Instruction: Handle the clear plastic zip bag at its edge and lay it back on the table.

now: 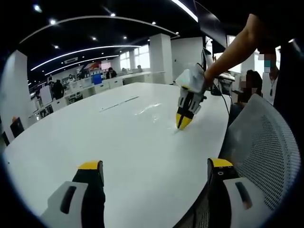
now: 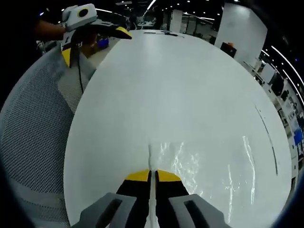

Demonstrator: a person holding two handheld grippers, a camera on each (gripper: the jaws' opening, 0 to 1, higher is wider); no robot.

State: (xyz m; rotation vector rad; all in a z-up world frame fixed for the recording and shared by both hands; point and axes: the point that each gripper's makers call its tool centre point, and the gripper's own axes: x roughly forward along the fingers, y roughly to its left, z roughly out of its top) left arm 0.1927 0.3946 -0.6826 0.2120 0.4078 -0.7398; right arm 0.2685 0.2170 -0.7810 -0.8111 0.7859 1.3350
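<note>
the right tool (image 2: 152, 176) is pinched tight on the near edge of the bag (image 2: 209, 166), which lies flat on the desk (image 2: 180, 85), long axis running away from that tool. laying down looks done; release remains. the left tool (image 1: 154, 172) gapes wide, holding nothing, well apart from the bag

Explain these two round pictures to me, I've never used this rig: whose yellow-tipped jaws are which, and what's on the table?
A person holds one two-jaw gripper in each hand, with a fisheye camera riding on each. In the left gripper view, the left gripper rises from the bottom, jaws wide apart and holding nothing; the right gripper reaches in from the right. In the right gripper view, the right gripper's jaws are shut on the edge of the clear plastic zip bag, which lies flat on the white table. A mesh chair stands beside the table.
</note>
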